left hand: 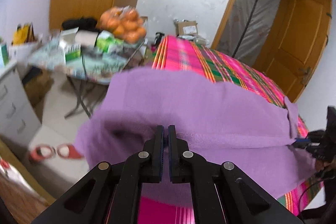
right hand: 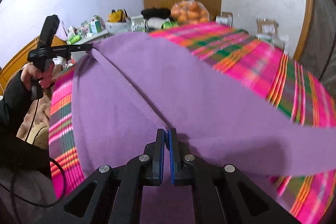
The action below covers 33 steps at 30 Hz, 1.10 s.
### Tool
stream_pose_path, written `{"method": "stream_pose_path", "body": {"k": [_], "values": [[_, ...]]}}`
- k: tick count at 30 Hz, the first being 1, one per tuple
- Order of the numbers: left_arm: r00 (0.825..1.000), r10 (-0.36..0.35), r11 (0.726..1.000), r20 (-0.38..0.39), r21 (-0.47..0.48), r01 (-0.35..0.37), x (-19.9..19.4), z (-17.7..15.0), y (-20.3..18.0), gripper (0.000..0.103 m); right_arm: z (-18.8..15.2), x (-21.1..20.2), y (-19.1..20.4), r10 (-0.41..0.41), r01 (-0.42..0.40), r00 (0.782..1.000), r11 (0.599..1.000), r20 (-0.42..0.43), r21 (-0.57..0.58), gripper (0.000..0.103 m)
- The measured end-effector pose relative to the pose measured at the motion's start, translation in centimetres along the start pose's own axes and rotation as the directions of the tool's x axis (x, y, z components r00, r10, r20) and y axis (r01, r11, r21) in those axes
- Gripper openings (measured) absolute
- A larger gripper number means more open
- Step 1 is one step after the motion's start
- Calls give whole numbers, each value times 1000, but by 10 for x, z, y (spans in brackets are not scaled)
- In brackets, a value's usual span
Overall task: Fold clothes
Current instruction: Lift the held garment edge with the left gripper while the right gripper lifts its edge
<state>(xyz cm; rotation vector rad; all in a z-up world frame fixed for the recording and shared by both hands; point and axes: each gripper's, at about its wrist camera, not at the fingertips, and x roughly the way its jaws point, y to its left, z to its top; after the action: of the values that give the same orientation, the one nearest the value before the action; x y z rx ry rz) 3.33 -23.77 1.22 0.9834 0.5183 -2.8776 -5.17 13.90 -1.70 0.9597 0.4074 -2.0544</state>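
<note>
A purple fleece garment (left hand: 189, 106) hangs stretched between both grippers above a bed with a pink striped cover (left hand: 220, 60). My left gripper (left hand: 166, 129) is shut on one edge of the garment. My right gripper (right hand: 167, 132) is shut on another edge of the garment (right hand: 178, 81), along a seam. The left gripper also shows in the right wrist view (right hand: 89, 47), pinching the far corner. The right gripper shows at the right edge of the left wrist view (left hand: 298, 141), holding the cloth's corner.
A cluttered folding table (left hand: 88, 60) with boxes and a bag of oranges (left hand: 124, 24) stands beyond the bed. White drawers (left hand: 14, 102) are at left. A wooden door (left hand: 294, 45) is at right. Slippers (left hand: 54, 151) lie on the floor.
</note>
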Motion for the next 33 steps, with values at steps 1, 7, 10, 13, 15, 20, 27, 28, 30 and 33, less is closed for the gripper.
{"method": "stream_pose_path", "body": {"k": [1,7,10,13,15,20,27,28,30,33], "values": [[1000,-6,1000,0,-26,6,-3,-6,3,3,-3,1,1,-4,4,1000,1000,-8,4,8],[1000,2,993,22,-117,1,-20,-17,13,22,-4,-9,14,-51,51,999,997,10,-61,36],[999,-13,986,39,-166,19,-17,-11,16,41,1,-6,22,-56,58,998,994,16,-96,37],[999,-31,973,44,-226,40,-8,-2,21,44,3,3,29,-58,58,998,990,4,-125,37],[999,-48,960,22,-275,52,4,3,26,44,2,9,34,-67,66,998,986,-6,-156,37],[998,-56,938,-13,-344,48,26,9,32,44,7,22,43,-91,85,996,971,-19,-222,37],[1000,-22,953,2,-302,22,28,20,27,11,12,29,44,-72,64,997,968,-26,-243,6],[1000,-21,954,3,-299,21,28,22,28,10,12,28,44,-69,61,997,968,-25,-242,4],[1000,-16,959,14,-284,19,26,28,26,8,13,25,44,-63,57,998,970,-18,-236,4],[998,-21,965,53,-261,35,15,40,22,7,16,16,44,-52,50,999,972,0,-228,3]]}}
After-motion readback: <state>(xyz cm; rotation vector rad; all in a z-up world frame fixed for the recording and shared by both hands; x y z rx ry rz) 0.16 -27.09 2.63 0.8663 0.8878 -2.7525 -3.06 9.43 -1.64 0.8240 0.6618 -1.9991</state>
